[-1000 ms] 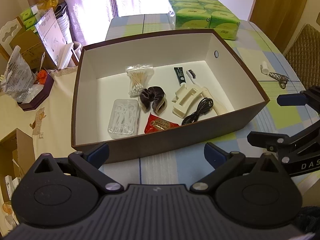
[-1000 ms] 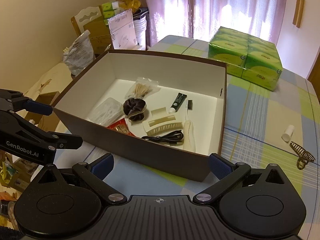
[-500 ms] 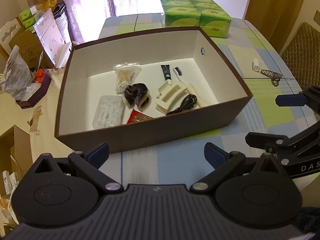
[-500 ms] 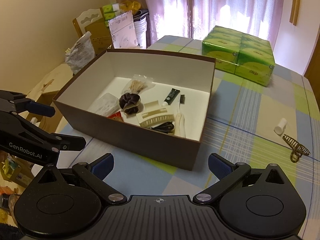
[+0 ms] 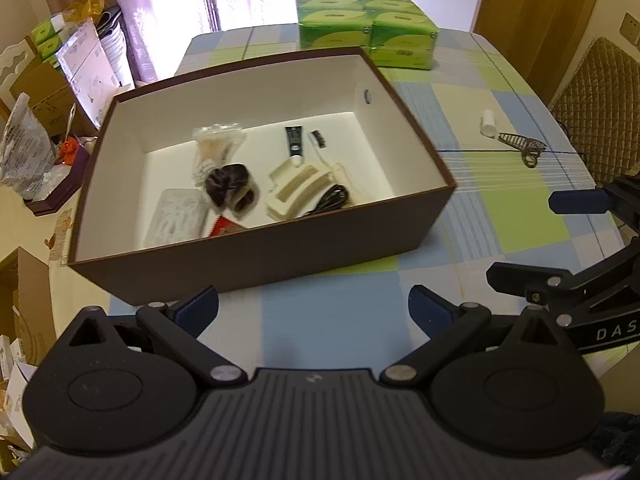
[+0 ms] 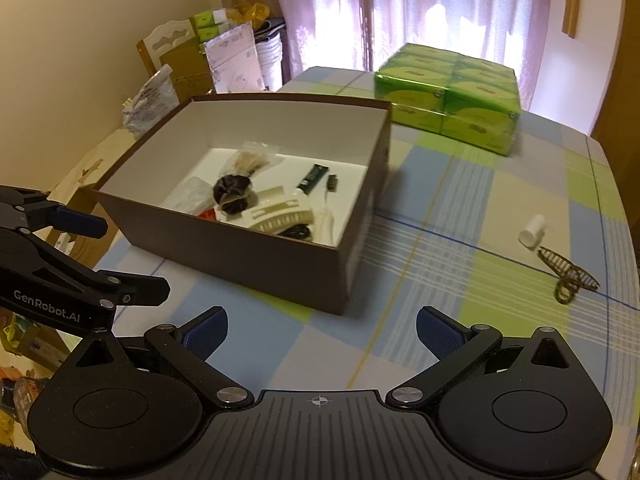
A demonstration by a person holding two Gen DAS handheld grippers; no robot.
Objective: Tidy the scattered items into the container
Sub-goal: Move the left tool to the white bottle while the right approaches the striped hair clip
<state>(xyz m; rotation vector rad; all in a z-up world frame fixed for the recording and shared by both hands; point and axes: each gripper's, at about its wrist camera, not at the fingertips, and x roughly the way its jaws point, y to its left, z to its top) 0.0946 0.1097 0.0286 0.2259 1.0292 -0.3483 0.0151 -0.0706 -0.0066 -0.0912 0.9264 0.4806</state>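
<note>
Left gripper (image 5: 314,310): fingers (image 5: 198,310) spread wide, empty, hovering above tabletop (image 5: 332,320) just short of brown box (image 5: 256,256). Box contents: scrunchie (image 5: 230,188), cream hair clip (image 5: 298,194), black cable (image 5: 330,200), tube (image 5: 294,142). Right gripper (image 6: 320,328): fingers (image 6: 438,334) likewise released, touching nothing. Right of box, well apart, on tabletop: white cap (image 6: 532,231), and just beside it bronze hair claw (image 6: 568,274).
</note>
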